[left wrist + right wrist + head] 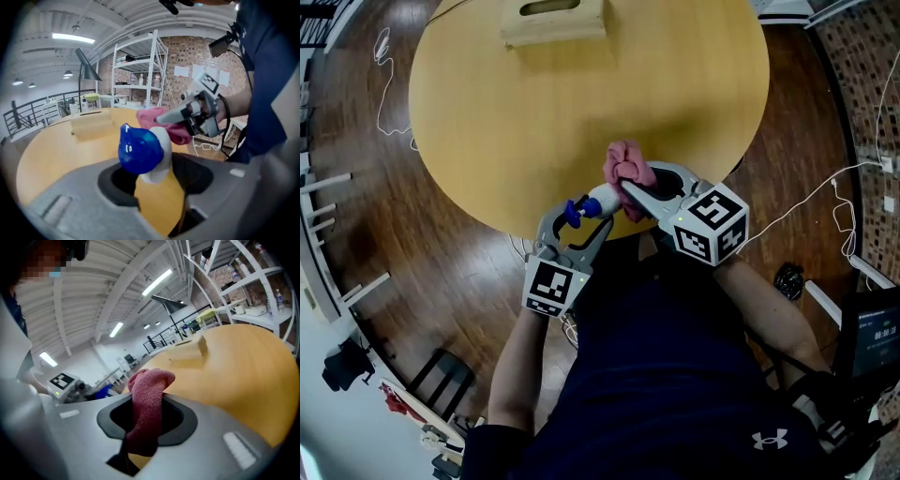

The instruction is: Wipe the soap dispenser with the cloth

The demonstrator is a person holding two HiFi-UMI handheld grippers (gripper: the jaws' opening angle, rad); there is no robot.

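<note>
Closest in, left gripper [579, 217] is clamped on the dispenser [161, 159], blue pump [138, 149] sticking out, held in the air over the table [534, 112] edge. Right gripper [630, 183] pinches the cloth [147, 404], bunched against the white body. My worry is that a hard wipe could twist the dispenser loose and drop it to the floor, or press the pump and squirt soap.

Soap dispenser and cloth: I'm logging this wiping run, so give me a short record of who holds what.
Left gripper: shut on the soap dispenser
Dispenser: white body, blue pump top
Right gripper: shut on the pink cloth
Contact: cloth seems pressed against the dispenser's body
Place: by the near edge of the round table
</note>
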